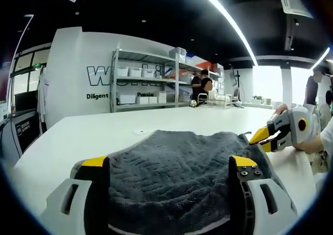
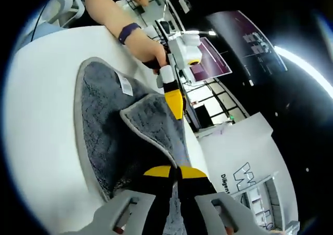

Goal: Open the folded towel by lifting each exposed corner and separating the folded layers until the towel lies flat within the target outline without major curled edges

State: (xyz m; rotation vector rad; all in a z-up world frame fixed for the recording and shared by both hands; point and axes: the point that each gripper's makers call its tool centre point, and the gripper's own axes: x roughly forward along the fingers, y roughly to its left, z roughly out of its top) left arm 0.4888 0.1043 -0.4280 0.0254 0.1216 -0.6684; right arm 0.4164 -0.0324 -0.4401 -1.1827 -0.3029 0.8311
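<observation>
Left gripper: jaws wide apart, low over the towel, nothing between them.
Right gripper: jaws pinched together on a lifted towel layer; in the left gripper view it sits at the towel's far right edge.
Towel: grey, on the table, partly folded, white tag showing.

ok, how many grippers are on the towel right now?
2. The right gripper is shut on a lifted layer of the towel. The left gripper has its jaws apart over the near edge of the towel, on the white table.
</observation>
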